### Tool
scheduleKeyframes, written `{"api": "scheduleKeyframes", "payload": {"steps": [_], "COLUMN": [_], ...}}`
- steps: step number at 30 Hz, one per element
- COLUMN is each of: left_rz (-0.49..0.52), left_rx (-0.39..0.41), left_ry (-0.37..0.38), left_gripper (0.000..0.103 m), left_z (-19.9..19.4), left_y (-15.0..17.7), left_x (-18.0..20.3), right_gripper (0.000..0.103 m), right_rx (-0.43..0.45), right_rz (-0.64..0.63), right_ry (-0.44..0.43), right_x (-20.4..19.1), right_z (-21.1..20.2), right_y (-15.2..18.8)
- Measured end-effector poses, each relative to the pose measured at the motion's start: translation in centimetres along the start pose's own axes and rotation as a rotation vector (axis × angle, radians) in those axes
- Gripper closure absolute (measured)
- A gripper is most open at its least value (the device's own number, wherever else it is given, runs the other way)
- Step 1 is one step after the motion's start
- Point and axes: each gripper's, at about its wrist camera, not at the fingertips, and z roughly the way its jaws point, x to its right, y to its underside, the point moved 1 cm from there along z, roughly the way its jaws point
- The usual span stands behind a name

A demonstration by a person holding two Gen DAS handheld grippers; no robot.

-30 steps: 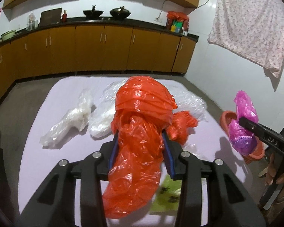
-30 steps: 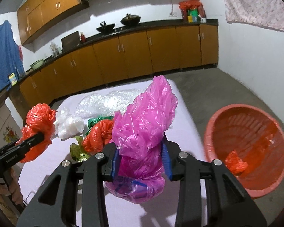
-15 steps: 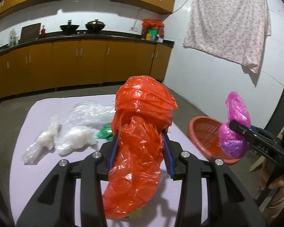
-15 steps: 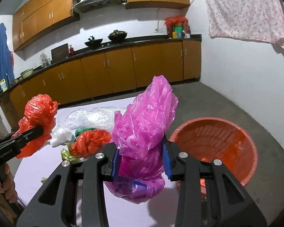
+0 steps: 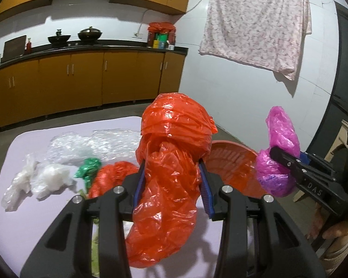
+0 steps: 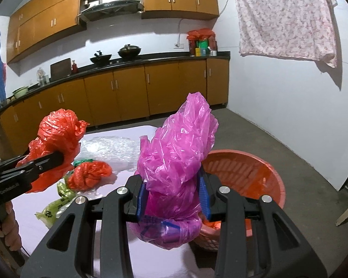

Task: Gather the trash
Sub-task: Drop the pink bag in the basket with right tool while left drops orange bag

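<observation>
Here, left gripper [image 5: 171, 180] squeezing an orange bag [image 5: 171, 162], right gripper [image 6: 172, 197] squeezing a pink bag [image 6: 176, 153], orange basket [image 6: 269, 171] with orange scraps inside.

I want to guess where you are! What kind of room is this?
Most likely a home kitchen. Wooden cabinets run under a long dark countertop, two woks sit on the stove, and a range hood hangs above them.
</observation>
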Motion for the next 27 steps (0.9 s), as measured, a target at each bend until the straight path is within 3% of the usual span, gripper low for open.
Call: {"api": "scheduleKeyframes", "payload": {"steps": [27], "left_rz": [0.118], "left_rx": [-0.084], "left_ry": [0.105], "left_gripper": [0.063], "left_z": [10.5], "left_y": [-1.0], "left_x": [8.4], "right_gripper": [0.066], "right_rx": [0.002], "right_rz": [0.101], "right_ry": [0.205], "right_x": [7.7], "right_z": [2.0], "right_y": [0.8]}}
